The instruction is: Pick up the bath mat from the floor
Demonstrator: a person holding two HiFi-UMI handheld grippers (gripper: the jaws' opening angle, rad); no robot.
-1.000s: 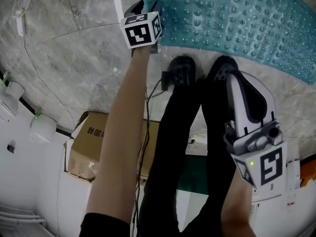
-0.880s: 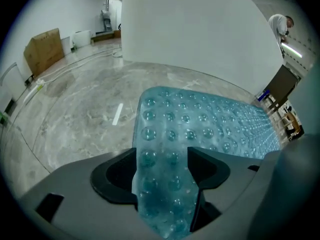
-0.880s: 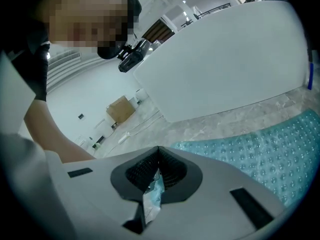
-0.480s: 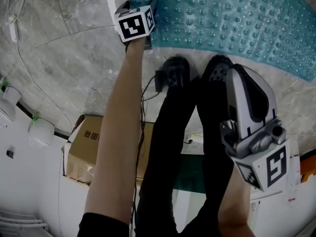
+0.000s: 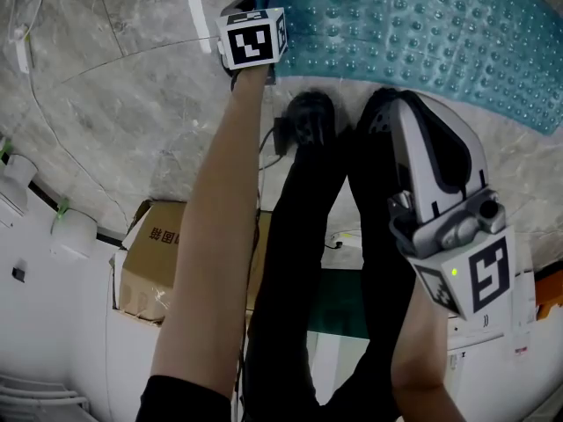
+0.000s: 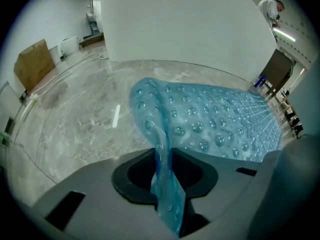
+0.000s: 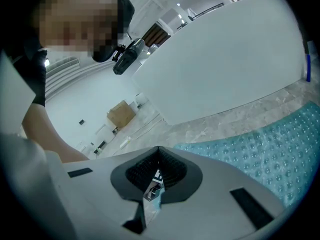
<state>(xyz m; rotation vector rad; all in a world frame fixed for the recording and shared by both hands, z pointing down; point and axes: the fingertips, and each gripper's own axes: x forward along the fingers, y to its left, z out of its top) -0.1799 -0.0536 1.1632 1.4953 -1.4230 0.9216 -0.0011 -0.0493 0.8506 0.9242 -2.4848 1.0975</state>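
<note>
The teal bath mat [image 5: 422,33], covered in round bumps, lies on the grey marble floor at the top of the head view. My left gripper [image 6: 167,159] points steeply down at the mat's left end. Its jaws have just been closing and now pinch a raised fold of the mat's edge [image 6: 161,134] between them. In the head view its marker cube [image 5: 253,38] hides the fingertips. My right gripper [image 5: 413,112] hangs above the person's legs, off the mat, with its jaws together and nothing held. The mat's far part [image 7: 280,154] shows in the right gripper view.
The person's black shoes [image 5: 312,121] stand right beside the mat's near edge. A cardboard box [image 5: 154,262] sits at lower left by a white wall. A white strip [image 5: 200,16] lies on the floor left of the mat. A dark cable [image 5: 264,161] trails past the shoes.
The left gripper has shifted a little right and down onto the mat's left end, and its jaws have shut on the mat's edge. The right gripper has barely moved.
</note>
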